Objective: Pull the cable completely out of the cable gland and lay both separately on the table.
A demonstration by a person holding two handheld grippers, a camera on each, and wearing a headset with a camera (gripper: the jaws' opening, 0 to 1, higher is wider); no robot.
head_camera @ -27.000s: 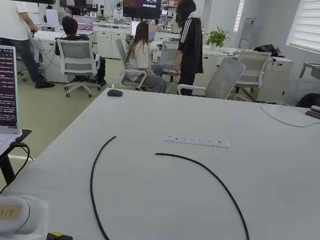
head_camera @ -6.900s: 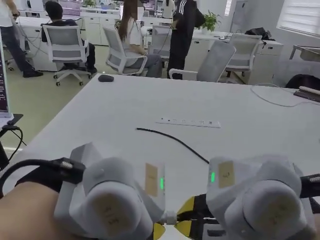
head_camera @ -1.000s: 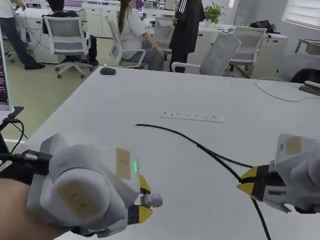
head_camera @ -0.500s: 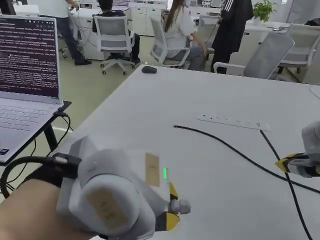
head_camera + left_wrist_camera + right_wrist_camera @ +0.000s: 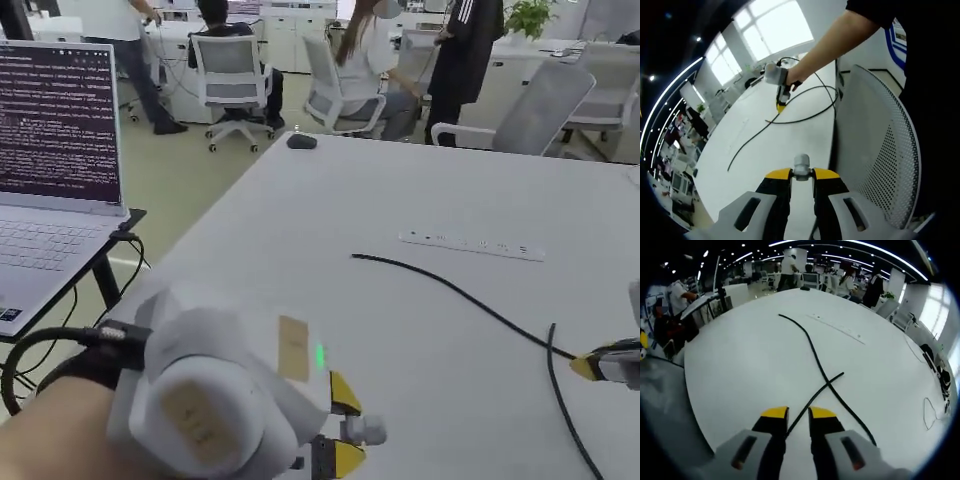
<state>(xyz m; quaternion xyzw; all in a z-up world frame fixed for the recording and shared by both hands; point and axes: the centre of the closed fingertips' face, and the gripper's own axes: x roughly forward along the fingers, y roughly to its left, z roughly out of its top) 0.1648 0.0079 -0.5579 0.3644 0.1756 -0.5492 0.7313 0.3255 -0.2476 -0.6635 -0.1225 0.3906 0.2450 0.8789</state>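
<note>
Noted a broad white worktop (image 5: 300,220) with a slim white power strip (image 5: 472,245) lying flat on it, used below as the reference mark. Traced the black cable (image 5: 452,291) from a free end just nearer than the strip's left end, slanting away from the strip toward the near right. Saw, in the right gripper view, two black stretches crossing between strip and claw. Could not tell whether one cable looped back or two lengths lay there.

Found the right claw (image 5: 798,414) nearer than the strip and off past its right end, jaws pinched on one black stretch. Found the left claw (image 5: 343,427) well nearer than the strip and out beyond its left end. Saw it clamped on the small pale cable gland (image 5: 801,166), with no cable running through the gland.

Judged the pulling-out done, with only the laying-down to do. Judged the deciding relation thus: the cable's long axis ran from the strip toward the right claw, well apart from the left claw. Reckoned that lowering each claw where it hung should keep the two separate. Flagged the gland as small and round, likely to roll once released.
</note>
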